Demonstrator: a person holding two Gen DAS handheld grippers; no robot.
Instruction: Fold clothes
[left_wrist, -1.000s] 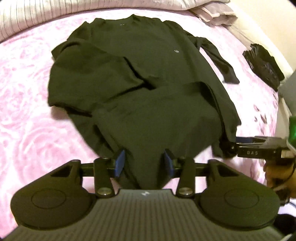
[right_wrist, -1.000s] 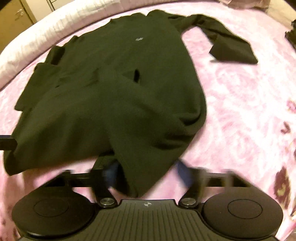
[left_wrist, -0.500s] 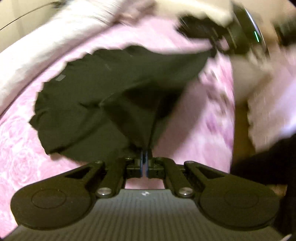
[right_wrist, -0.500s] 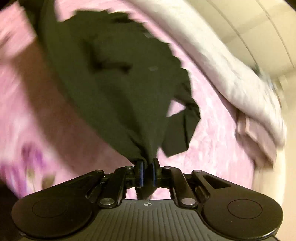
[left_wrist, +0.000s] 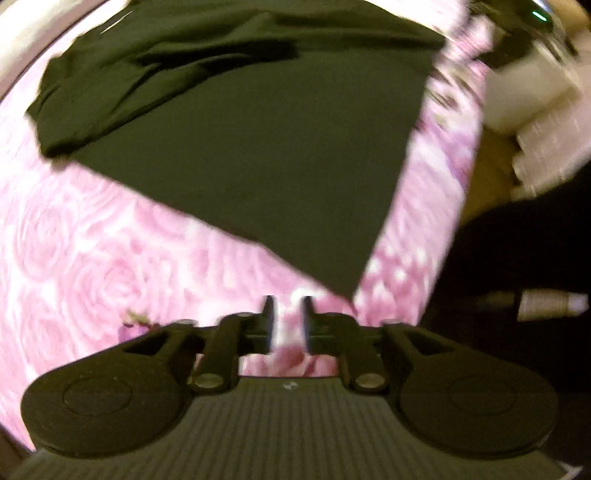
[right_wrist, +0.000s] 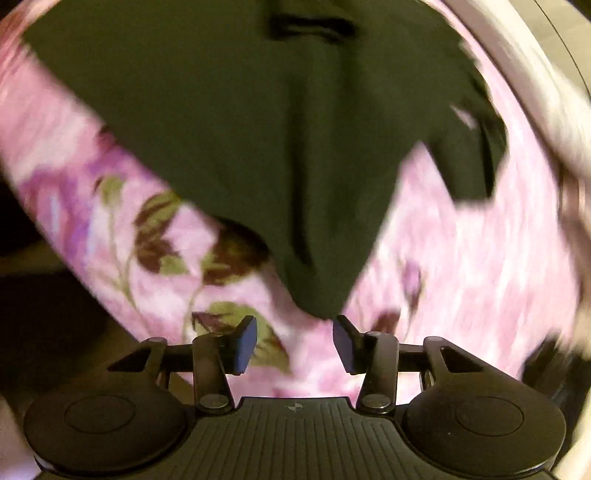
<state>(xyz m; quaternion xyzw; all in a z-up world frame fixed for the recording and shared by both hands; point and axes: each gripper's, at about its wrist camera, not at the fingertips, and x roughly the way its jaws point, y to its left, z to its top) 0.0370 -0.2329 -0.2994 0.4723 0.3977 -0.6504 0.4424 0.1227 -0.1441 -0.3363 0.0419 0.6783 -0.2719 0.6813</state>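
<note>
Left wrist view shows the left gripper (left_wrist: 287, 319) narrowly open and empty, the right gripper (right_wrist: 294, 345) wide and empty; the dark shirt (left_wrist: 258, 122) lies spread on the pink bedspread (left_wrist: 92, 266), so I would smooth it before folding.

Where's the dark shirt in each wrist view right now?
Left wrist: dark shirt fills the upper middle, its near corner pointing down just right of the open left gripper.
Right wrist: it fills the top centre, narrowing to a corner just above the open right gripper.
Shared landmark: the pink floral bedspread under the shirt in both views.
</note>
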